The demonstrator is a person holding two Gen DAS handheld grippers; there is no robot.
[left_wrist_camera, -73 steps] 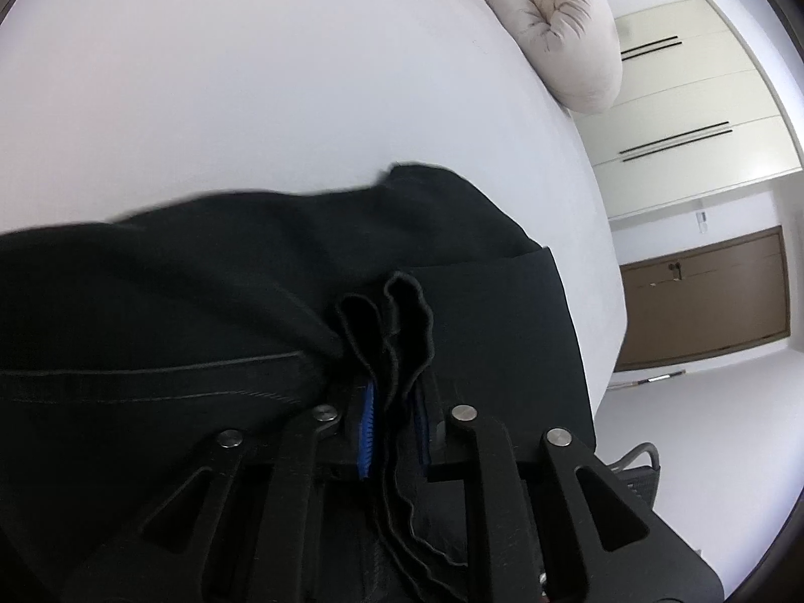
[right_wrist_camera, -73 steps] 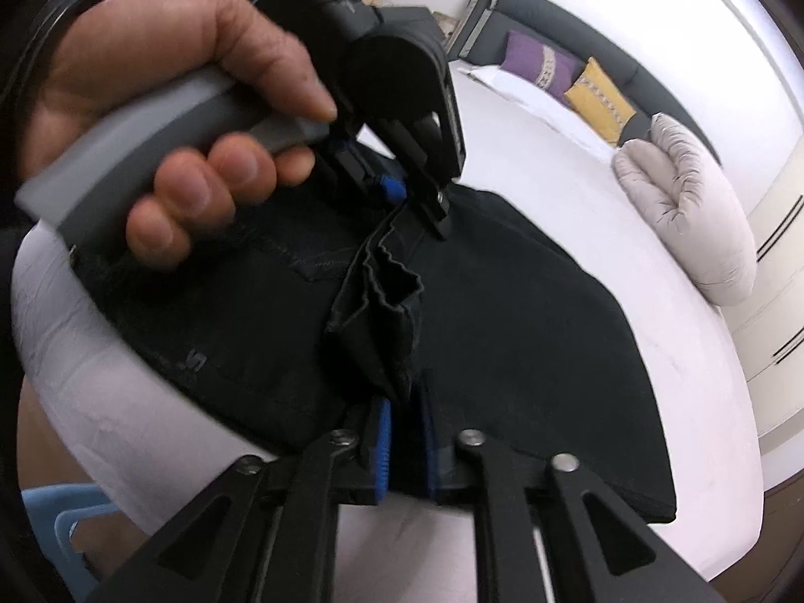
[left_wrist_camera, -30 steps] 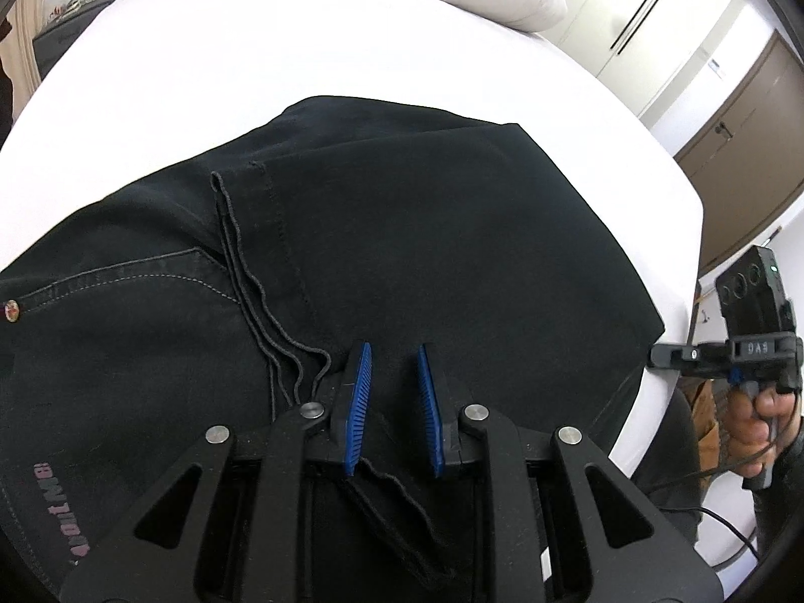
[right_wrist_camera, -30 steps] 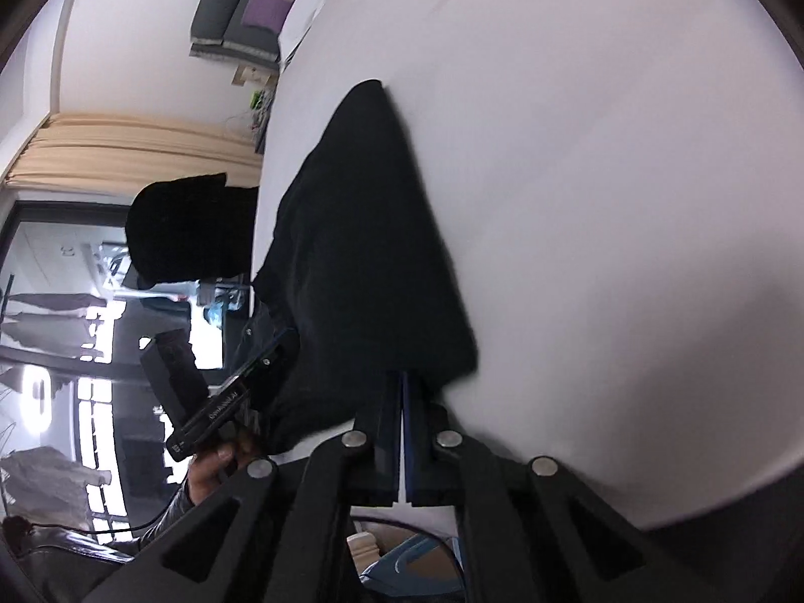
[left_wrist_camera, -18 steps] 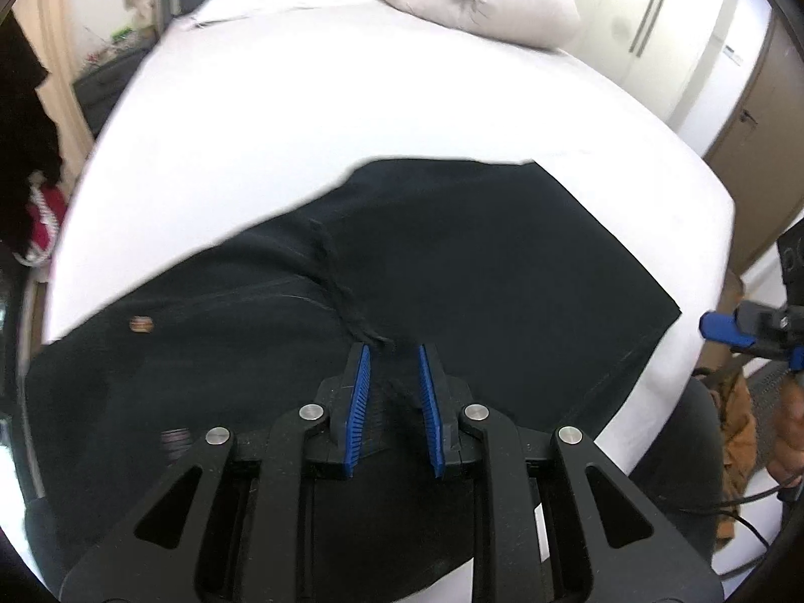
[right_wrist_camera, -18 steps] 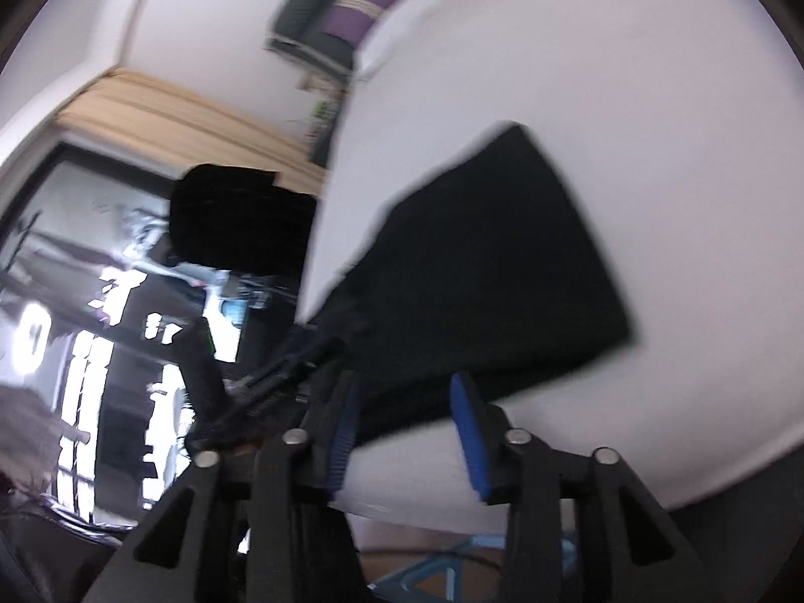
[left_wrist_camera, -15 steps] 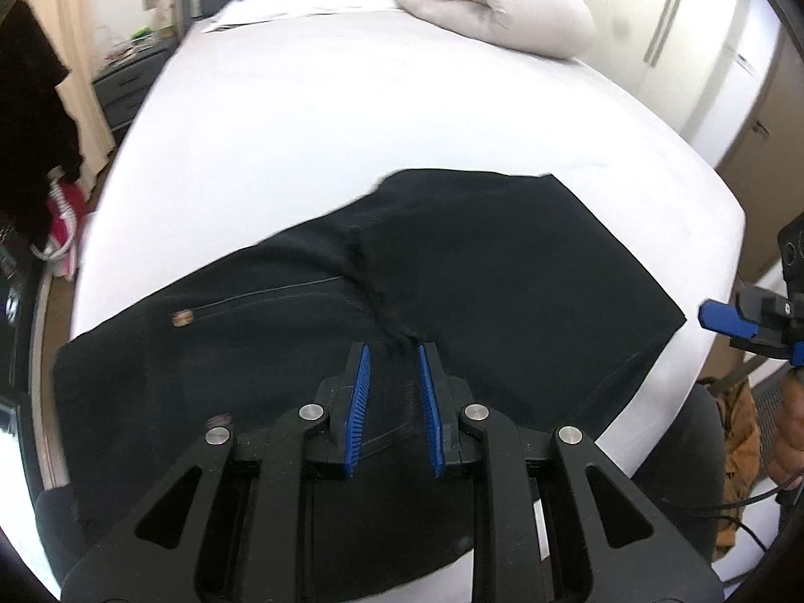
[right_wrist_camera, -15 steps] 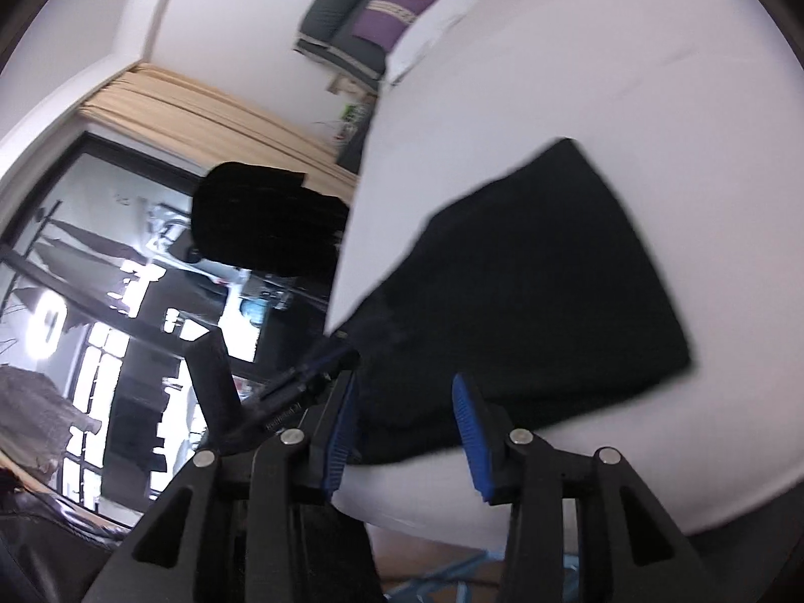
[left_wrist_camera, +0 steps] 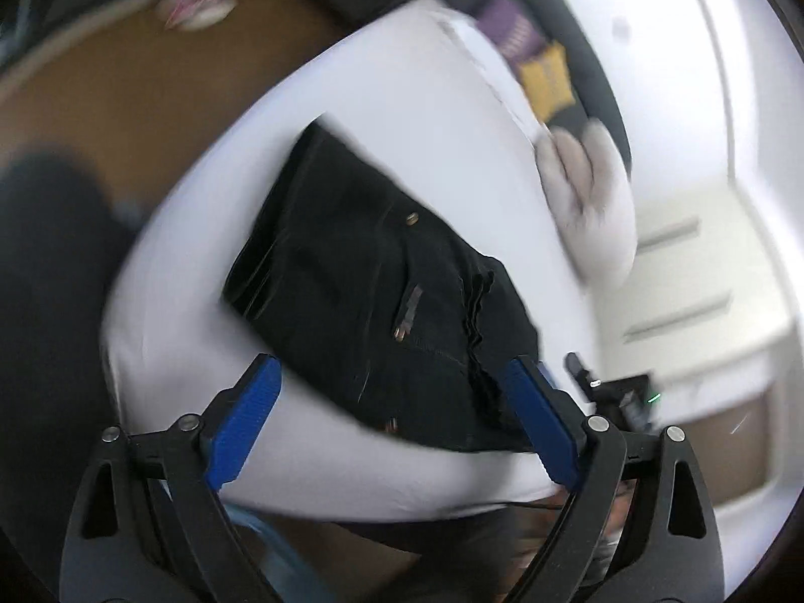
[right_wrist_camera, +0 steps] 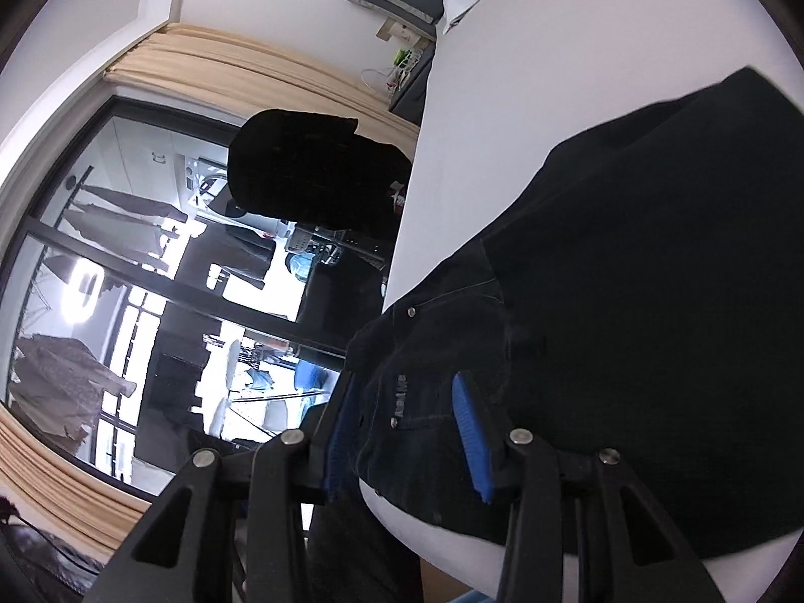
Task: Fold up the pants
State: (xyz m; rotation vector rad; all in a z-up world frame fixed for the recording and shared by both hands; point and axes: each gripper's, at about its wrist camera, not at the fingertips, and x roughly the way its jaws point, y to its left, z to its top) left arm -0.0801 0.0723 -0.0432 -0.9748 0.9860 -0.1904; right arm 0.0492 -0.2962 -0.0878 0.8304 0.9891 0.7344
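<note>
Fingers apart above pants

In the left wrist view, the pants lie at frame centre on the bed, near its lower edge (the corner nearest the camera). A pillow sits to their upper right, with cushions above it at the top.

A home bedroom: white bed, cushions, beige curtains and wardrobe doors.
</note>
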